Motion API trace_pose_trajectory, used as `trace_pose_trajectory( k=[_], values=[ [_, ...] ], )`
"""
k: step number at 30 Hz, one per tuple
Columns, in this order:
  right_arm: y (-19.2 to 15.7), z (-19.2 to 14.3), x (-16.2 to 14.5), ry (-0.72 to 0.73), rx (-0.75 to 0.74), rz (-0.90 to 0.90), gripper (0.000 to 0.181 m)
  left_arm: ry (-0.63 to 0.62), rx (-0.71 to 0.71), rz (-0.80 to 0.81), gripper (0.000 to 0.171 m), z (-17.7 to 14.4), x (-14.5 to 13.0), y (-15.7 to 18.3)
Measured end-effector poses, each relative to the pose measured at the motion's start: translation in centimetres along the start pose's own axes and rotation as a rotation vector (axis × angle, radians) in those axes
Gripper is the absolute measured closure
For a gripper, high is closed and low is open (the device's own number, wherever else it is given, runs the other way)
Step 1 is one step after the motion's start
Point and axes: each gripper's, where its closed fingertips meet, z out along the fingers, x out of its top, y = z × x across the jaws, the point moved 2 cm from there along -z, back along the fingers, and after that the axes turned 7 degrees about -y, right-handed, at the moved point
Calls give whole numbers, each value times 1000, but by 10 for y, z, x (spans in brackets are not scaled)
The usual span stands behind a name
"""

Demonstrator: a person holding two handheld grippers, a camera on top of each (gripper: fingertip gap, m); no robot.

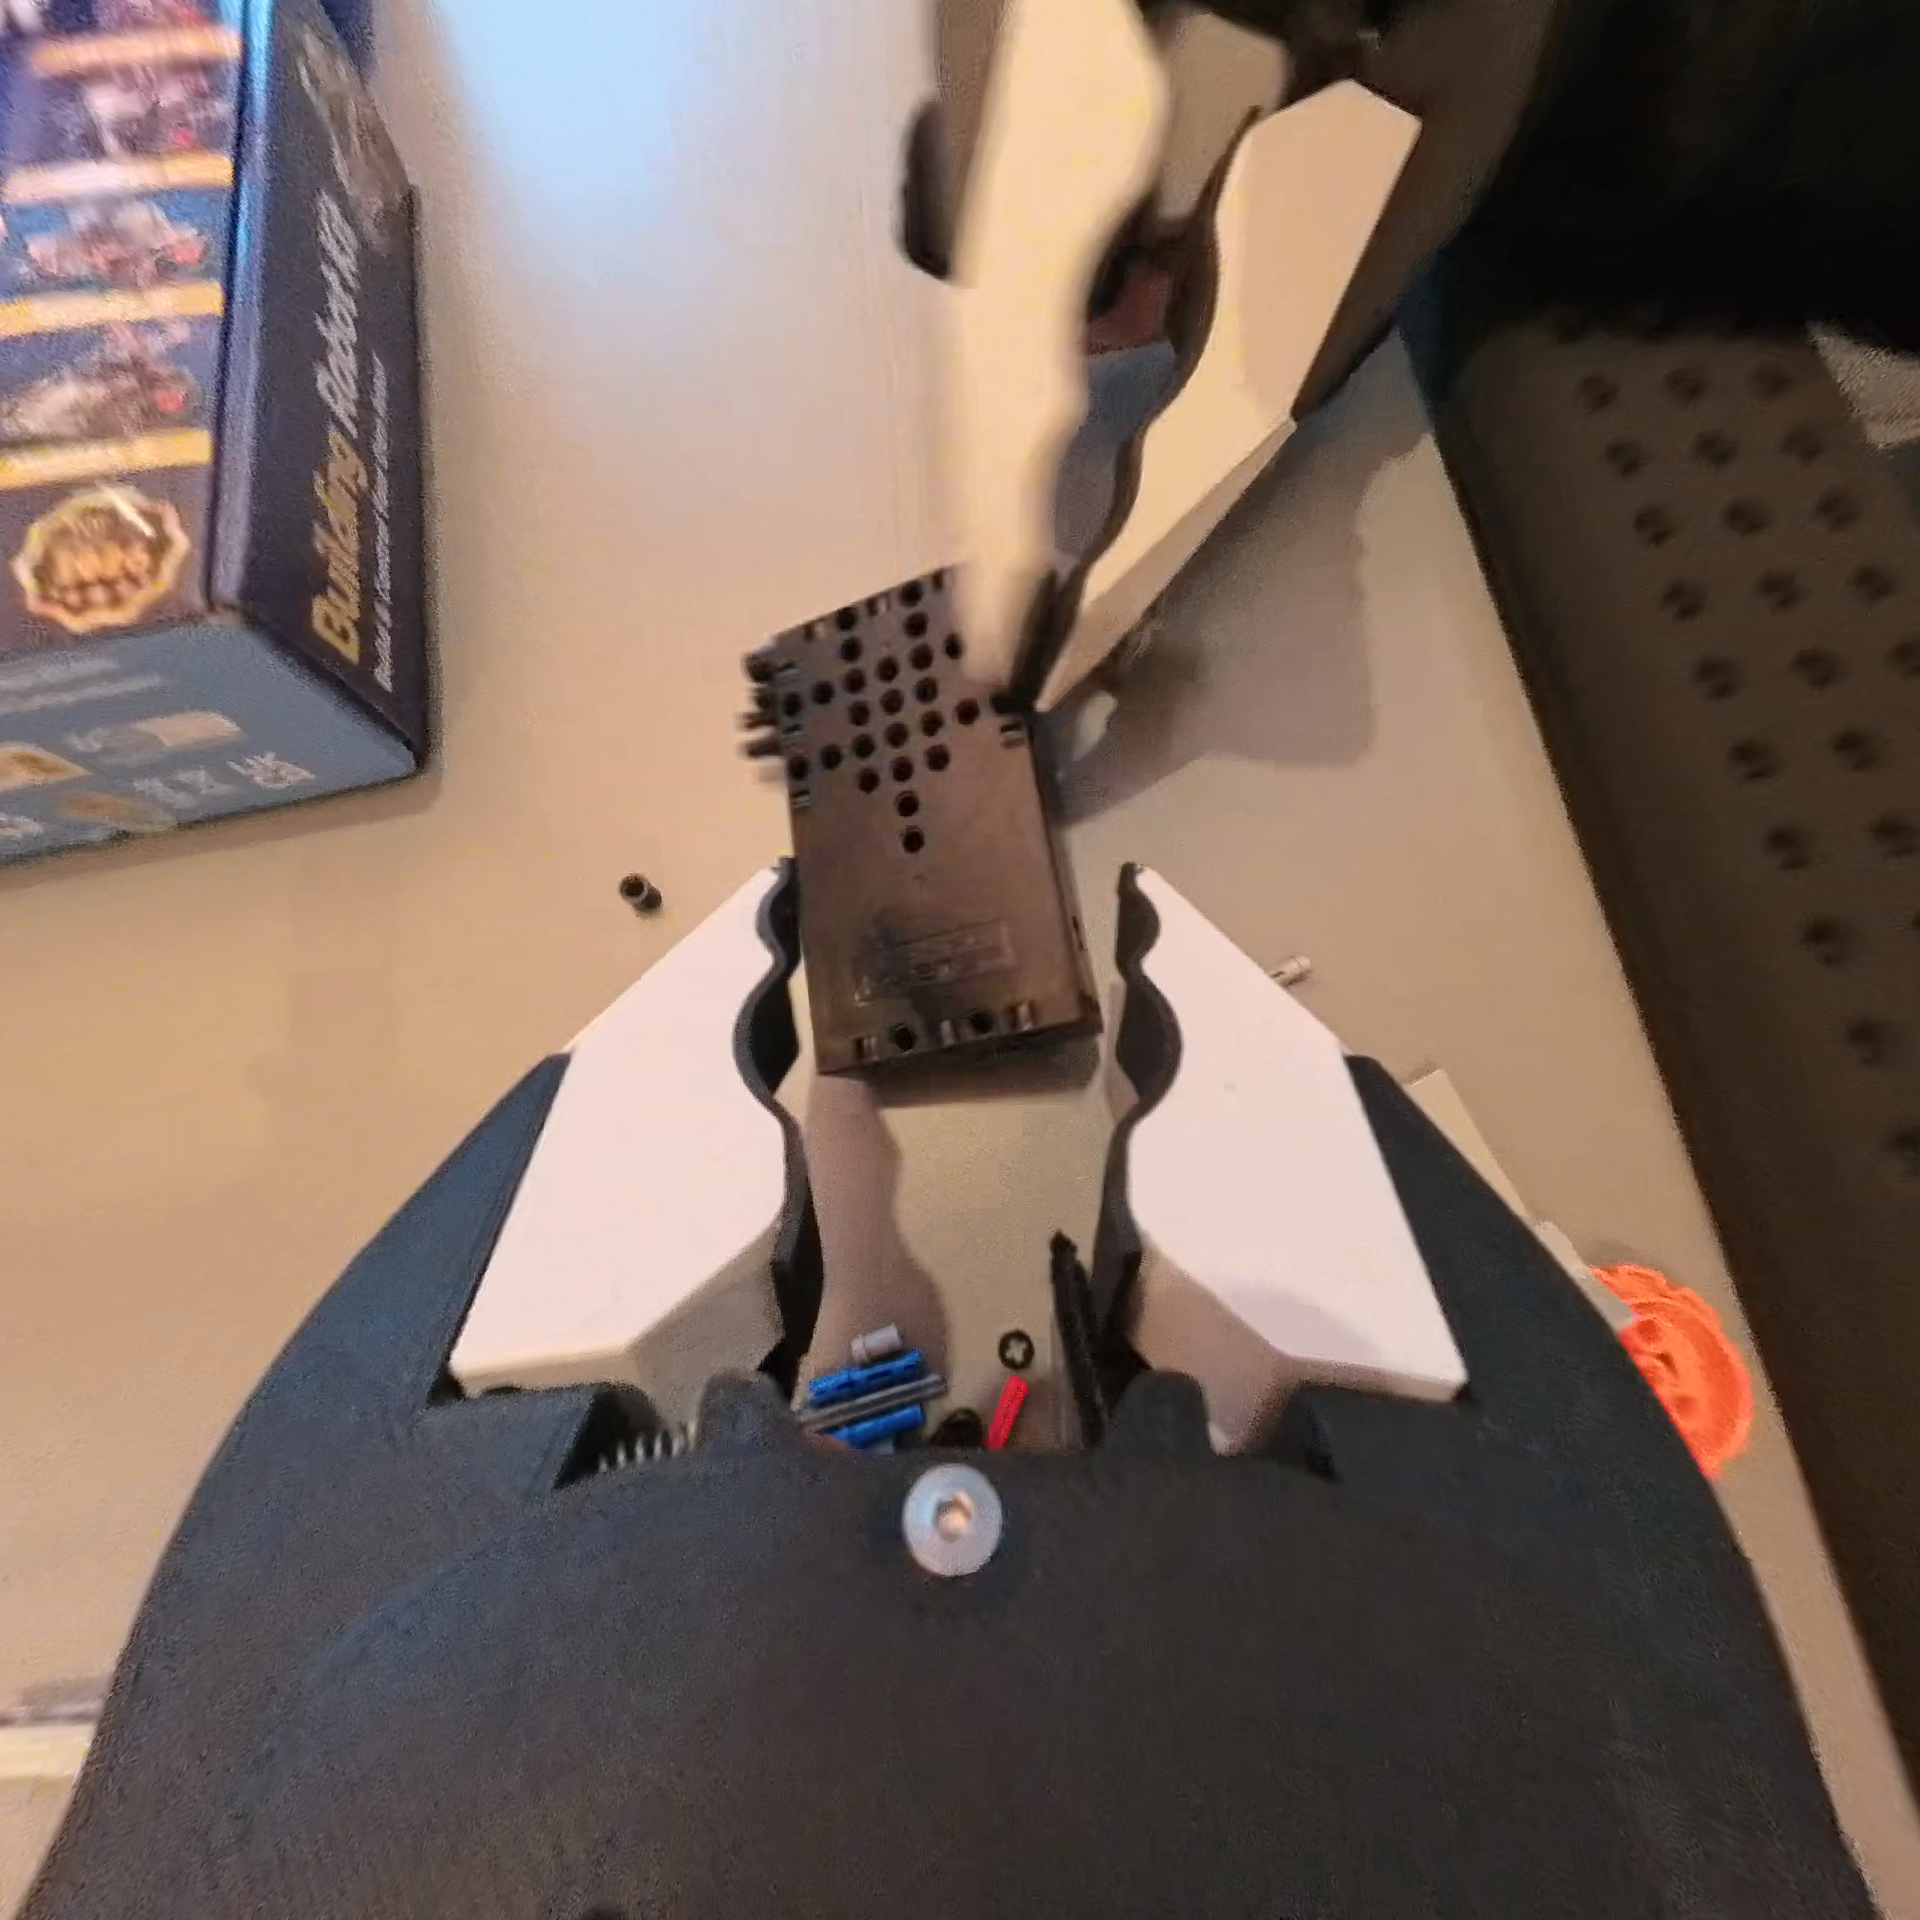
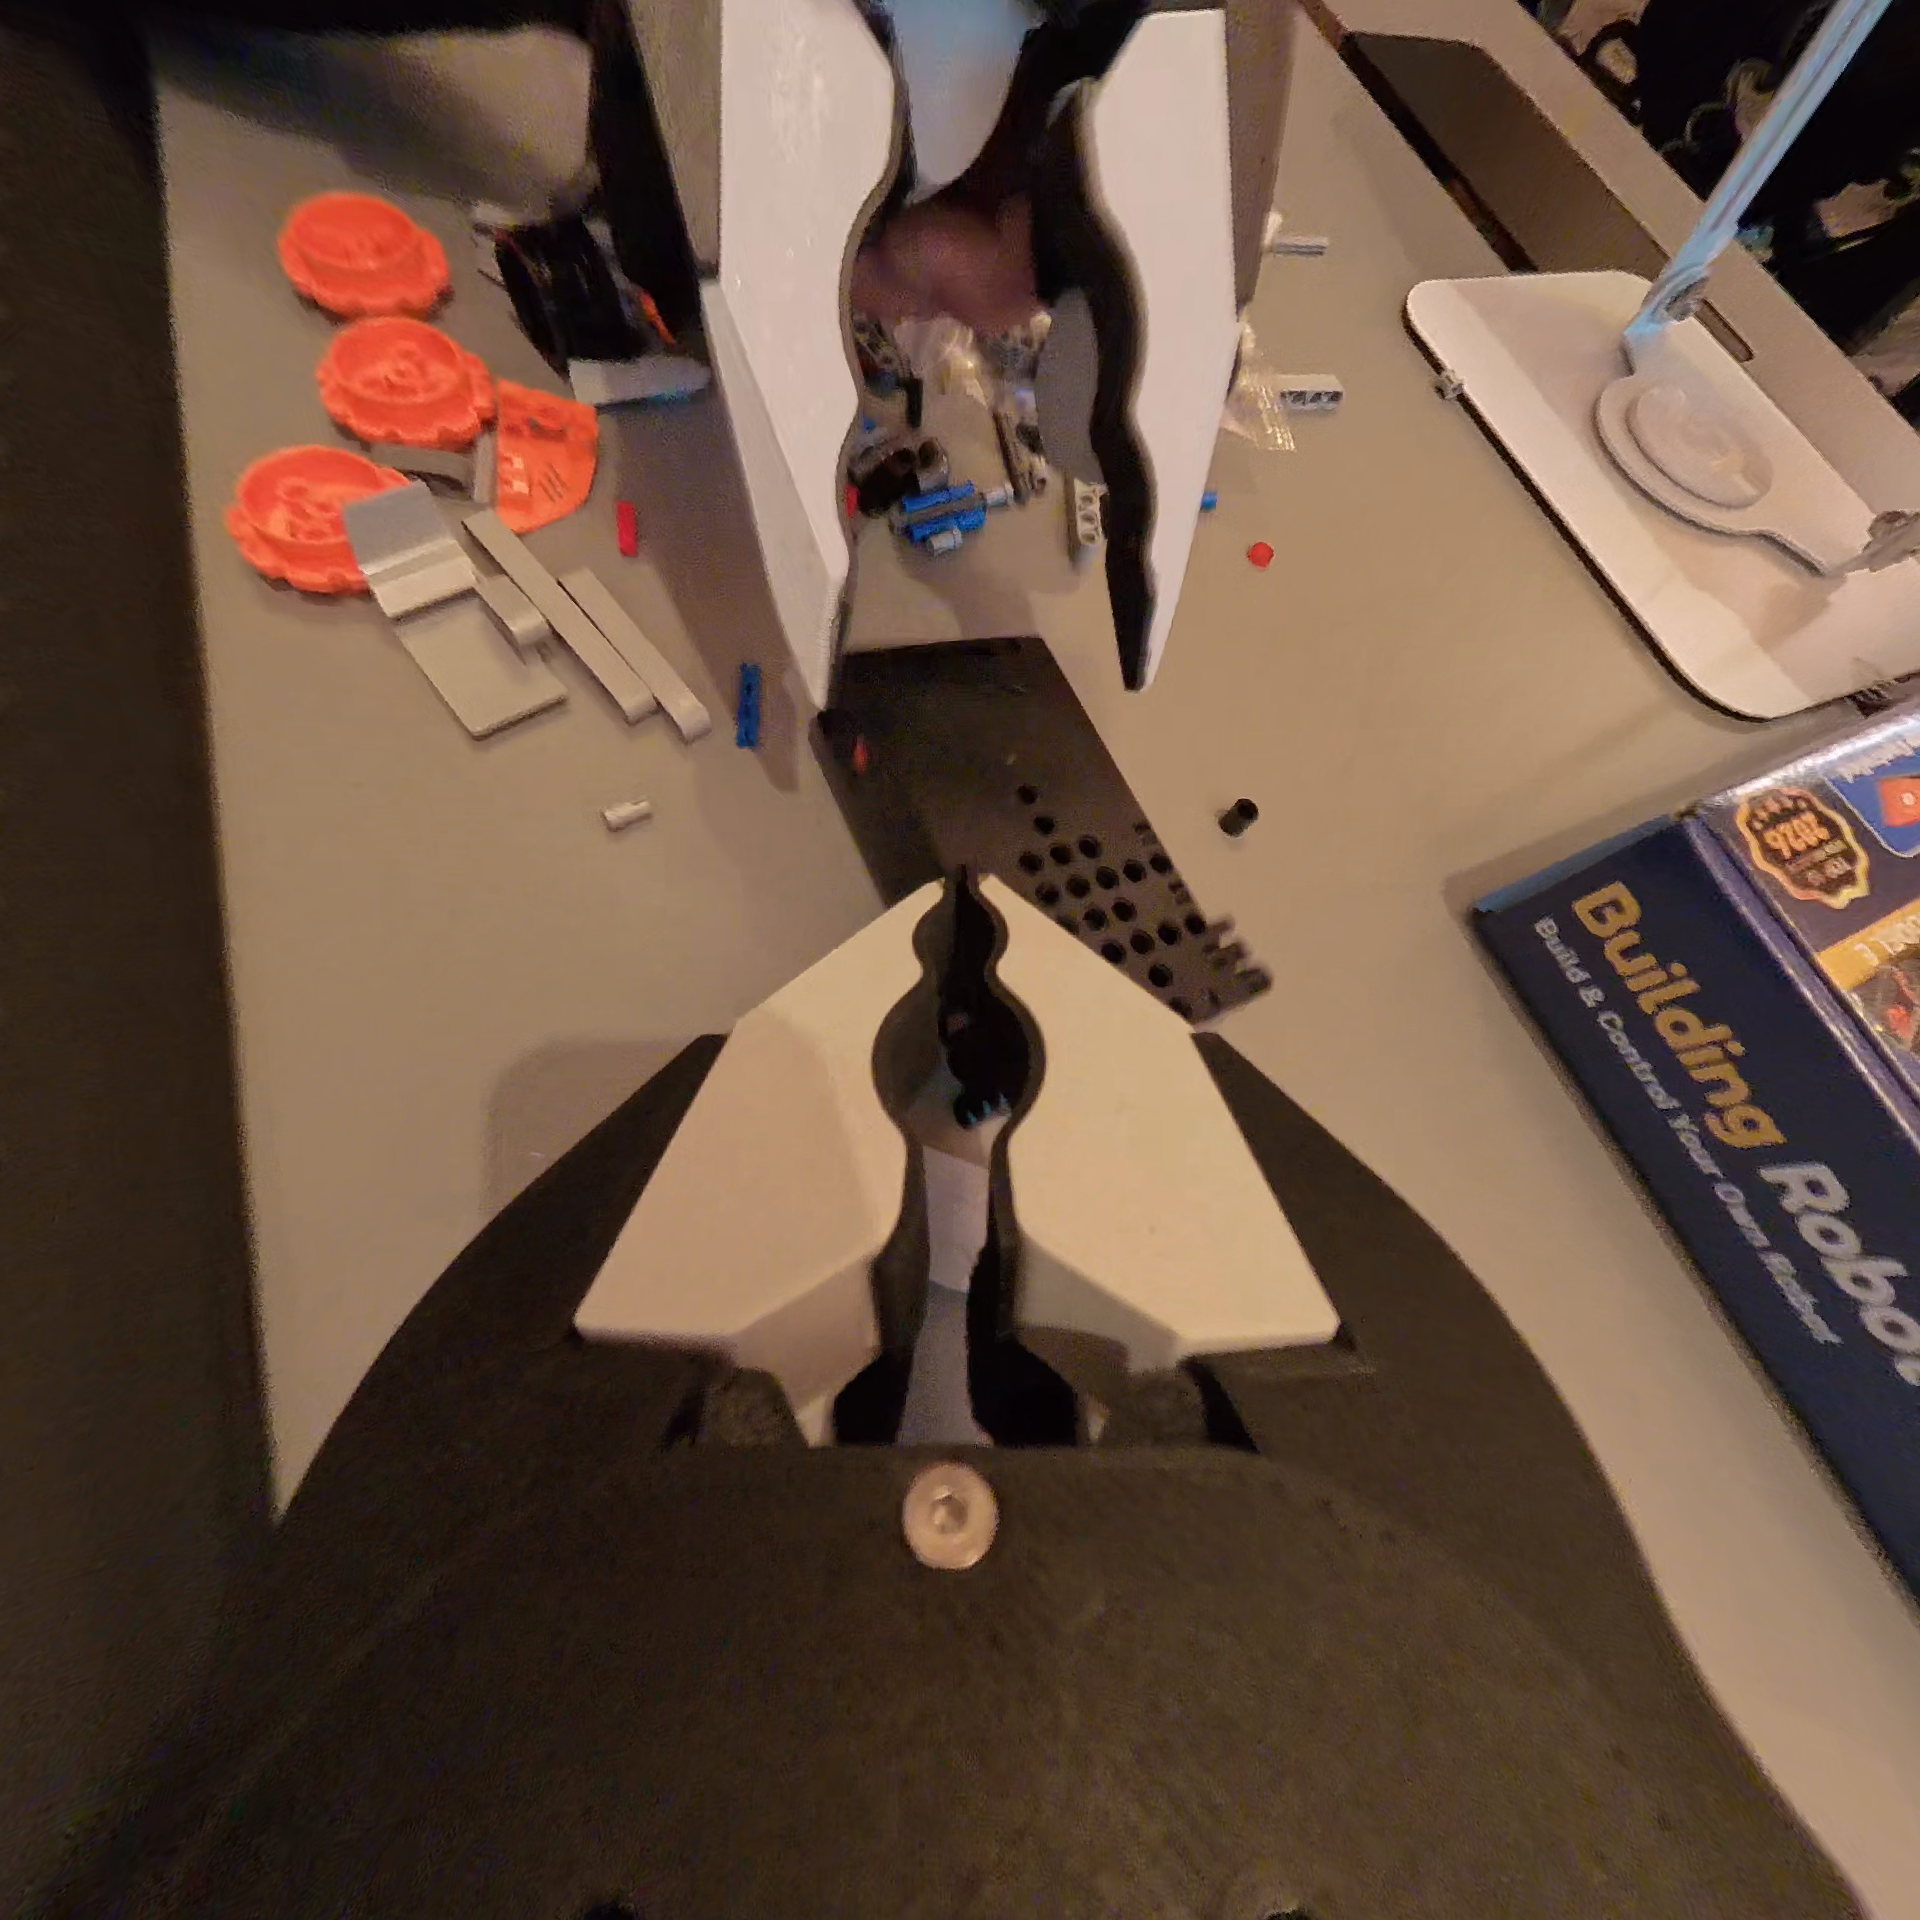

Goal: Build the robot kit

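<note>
A black flat box with a field of round holes lies on the grey table; it also shows in the right wrist view. My left gripper is open, its fingers either side of the box's plain end, with a clear gap on the right side. It faces me in the right wrist view, jaws apart. My right gripper is shut, its tips over the holed end's corner. In the left wrist view it is blurred at that far corner. I cannot tell whether it touches the box.
A dark blue printed carton lies beside the box. Orange wheels, grey beams and a pile of small parts lie behind the left gripper. A black bushing and a white lamp base are nearby. My right fingertips sit around 4 cm from my left ones. The dark blue printed carton sits 15 cm or so from the ends of my left fingers. Look for it in the left wrist view too.
</note>
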Motion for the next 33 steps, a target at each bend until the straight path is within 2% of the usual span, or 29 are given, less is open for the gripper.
trace_pose_trajectory(
  k=[2, 7, 12, 17, 21, 26, 30, 33],
  values=[
    [-2, 9, -8, -71, -13, -30, 181, -79, -28, -46, 98, 6, -10, -4],
    [-2, 15, -10, -107, -18, -36, 181, -204, -66, -46, 100, 27, -21, -6],
    [4, 0, -3, -60, -50, 5, 181, -217, -68, -55, 101, 31, -20, -4],
    [10, -38, -20, -27, -113, 223, 142, -217, -33, -25, 105, 28, -19, -8],
    [-7, -56, -51, -130, -150, 319, 126, -192, 22, -16, 112, 15, -15, -10],
    [-23, -54, -64, -244, -150, 354, 125, -139, 46, -21, 114, 1, -10, -2],
    [-17, -42, -61, -263, -160, 367, 123, -147, 96, -3, 115, -3, -14, 0],
    [-20, -30, -48, -252, -114, 346, 124, -128, 111, -3, 116, -6, -14, 2]
  ],
)
